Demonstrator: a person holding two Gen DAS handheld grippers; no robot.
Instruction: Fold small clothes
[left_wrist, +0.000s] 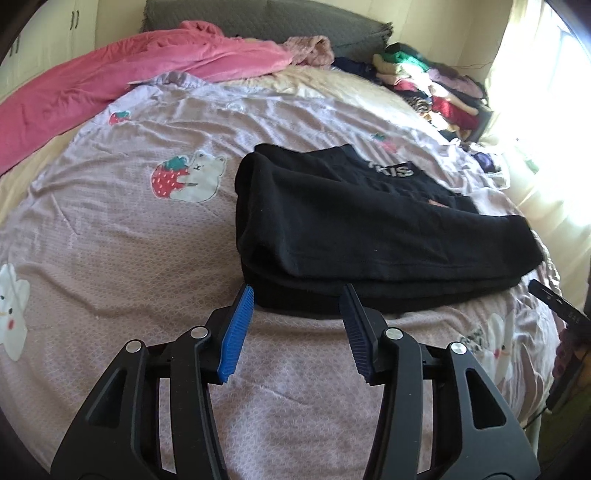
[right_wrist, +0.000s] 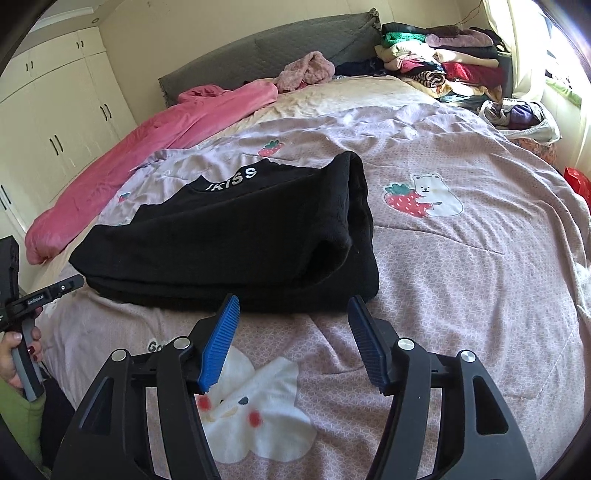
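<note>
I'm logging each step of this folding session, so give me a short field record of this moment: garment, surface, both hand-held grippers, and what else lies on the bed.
garment: black top, folded into a layered block, white lettering at its collar
surface: lilac bedspread with strawberry-and-bear prints
left hand-held gripper: open, empty, tips at the top's near edge
right hand-held gripper: open, empty, tips at the top's near edge
also on bed: pink blanket along the far side, stack of clothes by the headboard
</note>
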